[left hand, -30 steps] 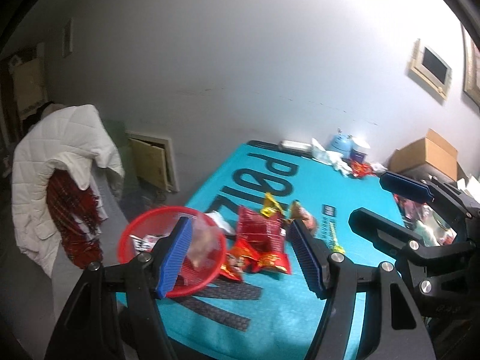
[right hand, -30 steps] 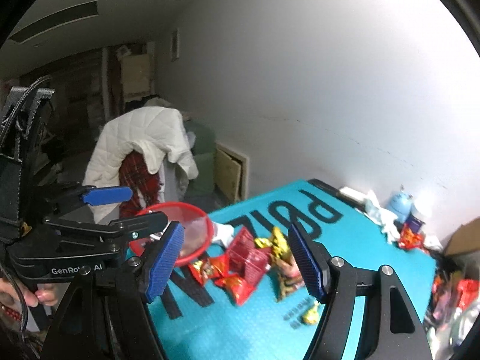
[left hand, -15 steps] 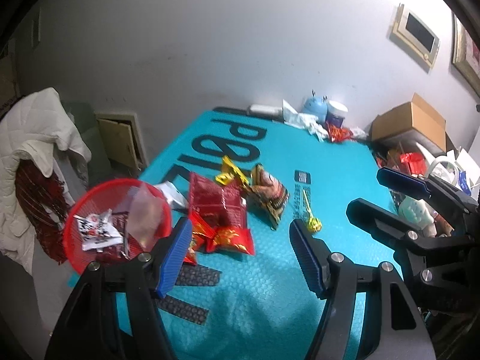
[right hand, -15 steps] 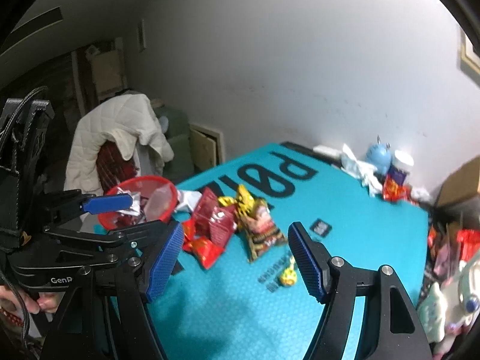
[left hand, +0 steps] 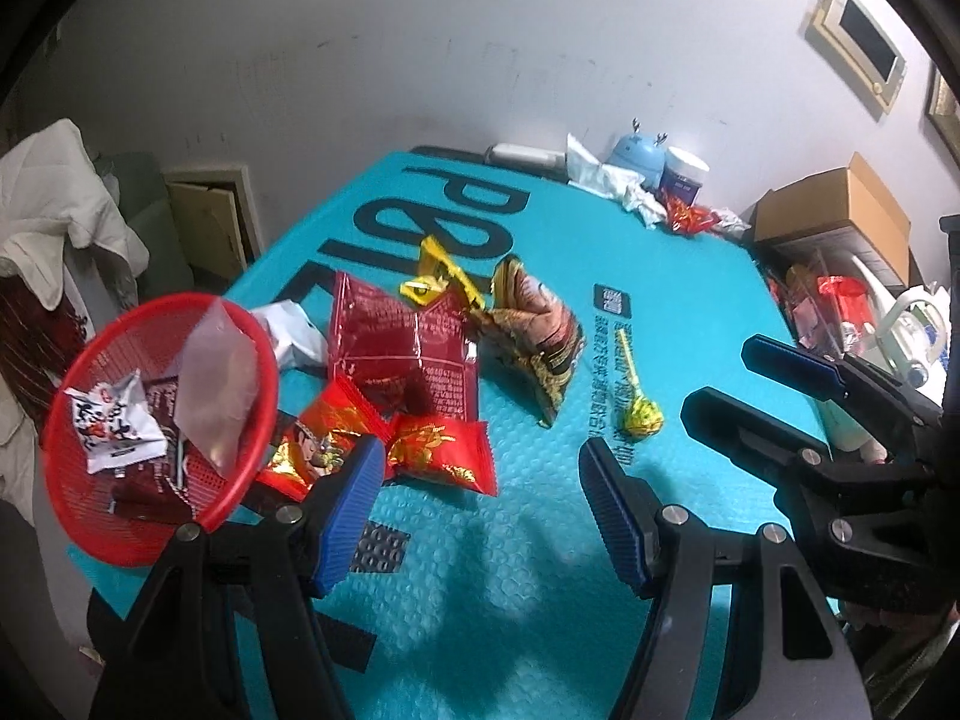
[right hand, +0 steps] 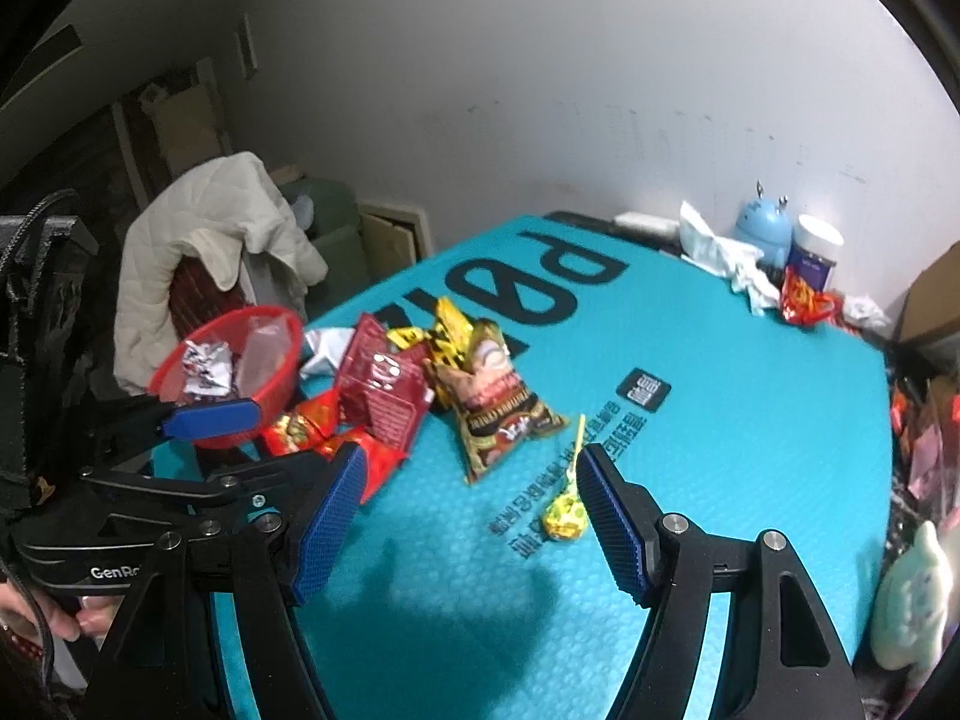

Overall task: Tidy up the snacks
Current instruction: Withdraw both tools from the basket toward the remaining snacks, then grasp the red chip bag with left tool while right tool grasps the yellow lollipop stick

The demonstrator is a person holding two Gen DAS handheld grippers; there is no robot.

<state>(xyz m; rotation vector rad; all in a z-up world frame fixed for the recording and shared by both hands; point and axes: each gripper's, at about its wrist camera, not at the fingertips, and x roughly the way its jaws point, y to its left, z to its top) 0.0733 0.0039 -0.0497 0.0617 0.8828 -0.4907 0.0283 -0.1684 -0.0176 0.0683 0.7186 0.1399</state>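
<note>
The near half of my bench [left hand: 492, 618] lies bare teal, so either tool has open room to come down there. Ahead, the snack packets [left hand: 408, 372] crowd the left-middle, packed edge to edge up to the red basket [left hand: 252, 480] that overhangs the bench's left edge. The yellow lollipop [right hand: 564, 516] lies alone just beside my right tool [right hand: 468, 522], with clear surface around it. The far right corner is blocked by tissues [right hand: 726, 264], a blue figure [right hand: 762, 228] and a jar [right hand: 813, 252]. My left tool [left hand: 480, 504] hangs over the near packets.
</note>
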